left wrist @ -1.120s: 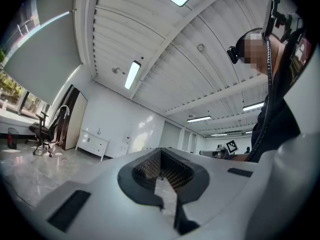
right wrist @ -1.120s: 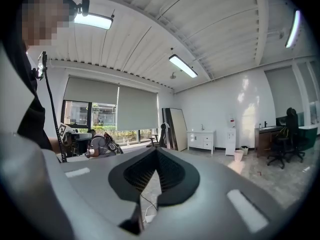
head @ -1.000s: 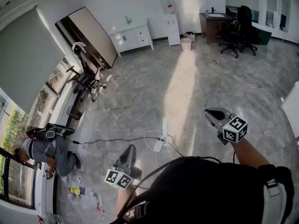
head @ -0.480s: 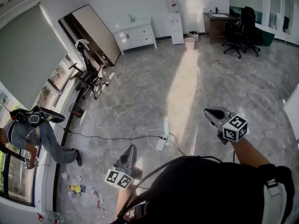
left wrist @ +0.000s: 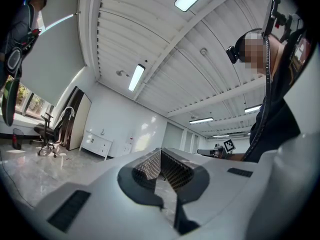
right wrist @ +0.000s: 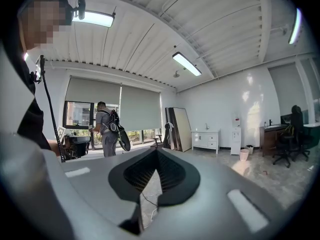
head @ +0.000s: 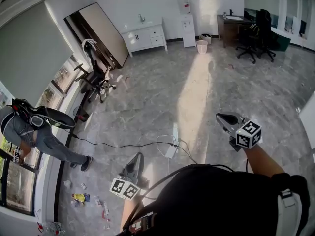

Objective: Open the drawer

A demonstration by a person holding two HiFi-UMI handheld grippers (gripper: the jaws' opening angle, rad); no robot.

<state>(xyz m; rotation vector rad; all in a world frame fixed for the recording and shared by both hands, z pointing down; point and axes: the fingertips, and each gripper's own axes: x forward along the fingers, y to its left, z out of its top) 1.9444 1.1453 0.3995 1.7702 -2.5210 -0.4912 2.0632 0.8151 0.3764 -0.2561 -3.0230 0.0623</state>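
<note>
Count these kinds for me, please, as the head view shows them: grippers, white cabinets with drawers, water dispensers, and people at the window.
Grippers: 2 (left gripper, right gripper)
White cabinet: 1
Water dispenser: 1
Person at the window: 1
Total: 5

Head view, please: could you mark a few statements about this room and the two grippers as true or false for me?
1. The left gripper and the right gripper both have their jaws together and hold nothing. True.
2. The white cabinet is within the grippers' touch. False: it stands against the far wall, across the floor.
3. A second person stands by the windows. True.
4. The power strip lies on a desk. False: it lies on the floor, with a cable running from it.
</note>
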